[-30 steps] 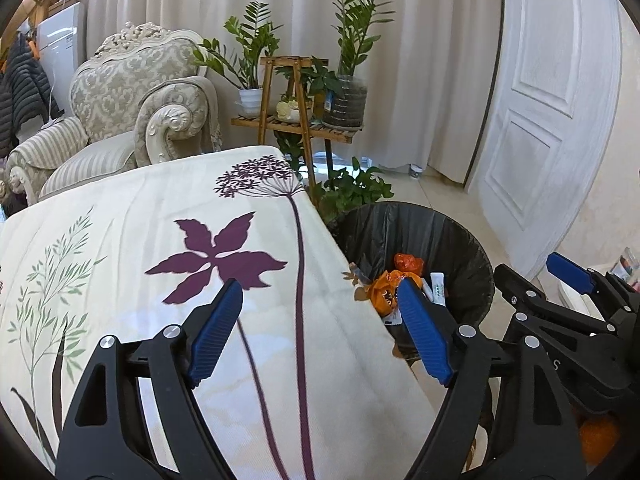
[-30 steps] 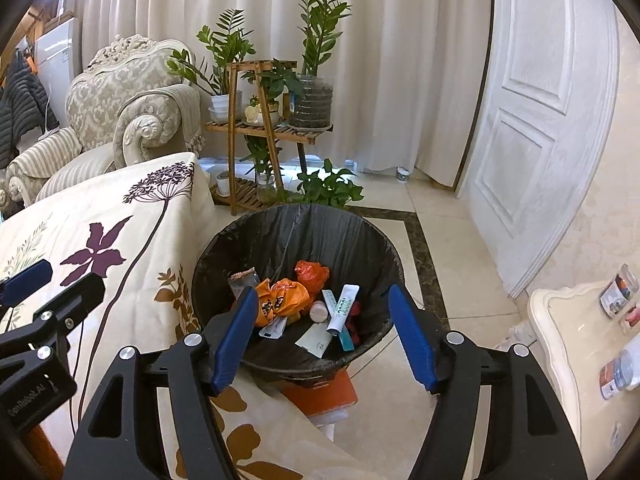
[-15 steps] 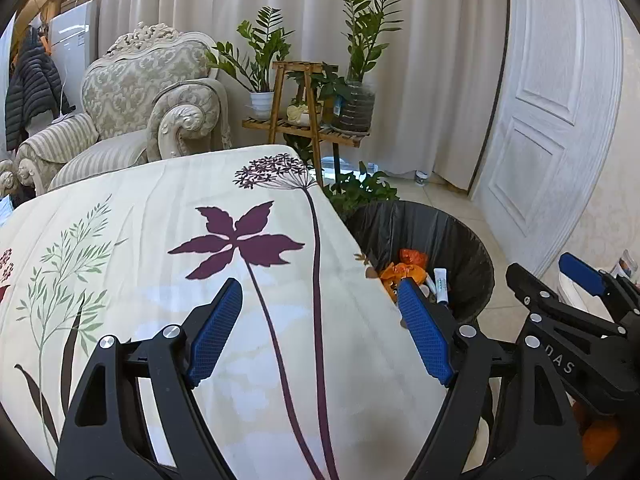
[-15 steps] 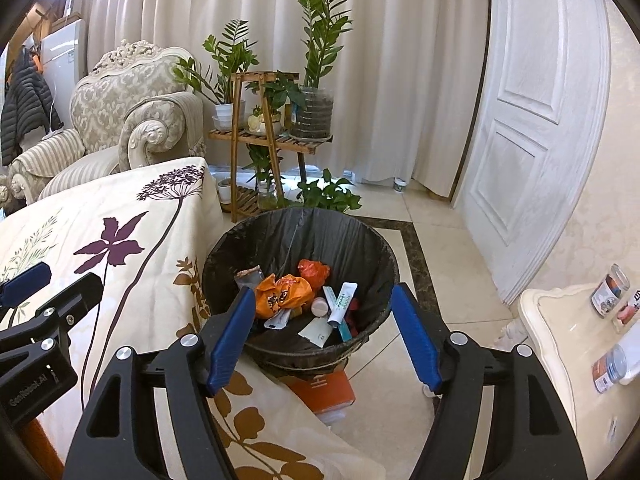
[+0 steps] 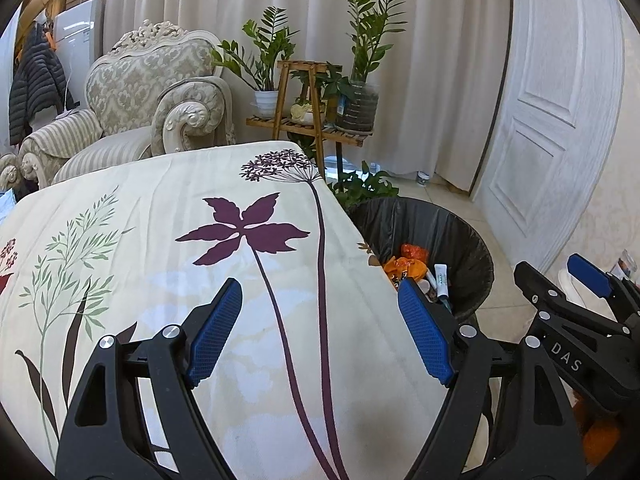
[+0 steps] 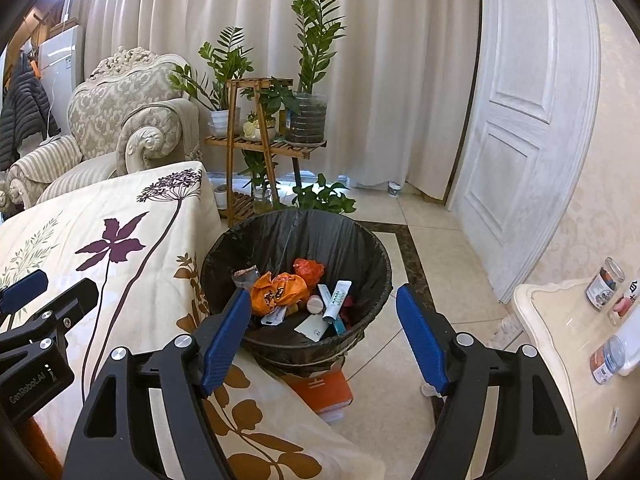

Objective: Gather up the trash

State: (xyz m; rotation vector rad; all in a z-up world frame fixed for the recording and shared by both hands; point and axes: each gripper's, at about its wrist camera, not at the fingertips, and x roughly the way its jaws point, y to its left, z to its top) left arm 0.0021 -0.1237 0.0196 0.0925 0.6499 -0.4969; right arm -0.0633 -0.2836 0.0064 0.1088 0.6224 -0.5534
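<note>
Black-lined bin [image 6: 296, 240] on floor beside tabletop [image 5: 160, 240] edge, holding orange wrappers [image 6: 280, 290], tube [image 6: 338, 300]. Left claw [image 5: 320, 332]: wide, empty, over tabletop. Right claw [image 6: 322, 332]: opening, empty, above bin.

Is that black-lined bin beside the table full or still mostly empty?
Partly filled. The bin holds orange wrappers, a white tube and scraps only at the bottom; its black liner walls show bare above.

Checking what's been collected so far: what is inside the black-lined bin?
The bin holds orange wrappers, a white tube, a round cap and a white card. Anything beneath them is covered.
</note>
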